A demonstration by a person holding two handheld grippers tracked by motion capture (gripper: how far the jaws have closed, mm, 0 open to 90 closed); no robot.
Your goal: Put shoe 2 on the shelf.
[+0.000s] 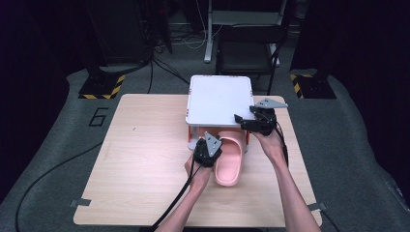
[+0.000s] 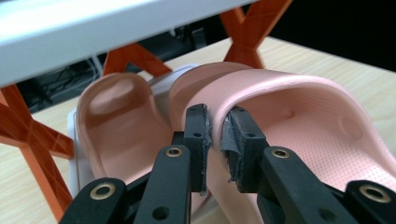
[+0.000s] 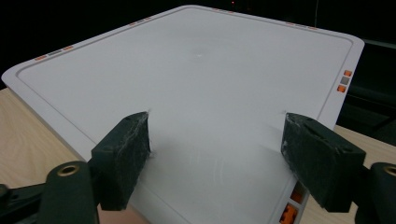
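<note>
Left gripper point(image 1: 207, 153) is clamped on the slipper point(image 1: 229, 162) strap edge, slipper half under the rack point(image 1: 220, 99) beside 1 more. Soft, light foam, probably grippy; the strap rim is the handle. Right gripper point(image 1: 255, 121) hangs wide, empty, over the rack top.

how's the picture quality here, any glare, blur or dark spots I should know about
High view: soft overall, the room around the wooden table falls nearly black. Left gripper view: the pink slipper clamped in the left gripper is sharp, while the white shelf top overhead is blurred and bright. Right gripper view: the shelf top looks washed out, with the background black.
</note>
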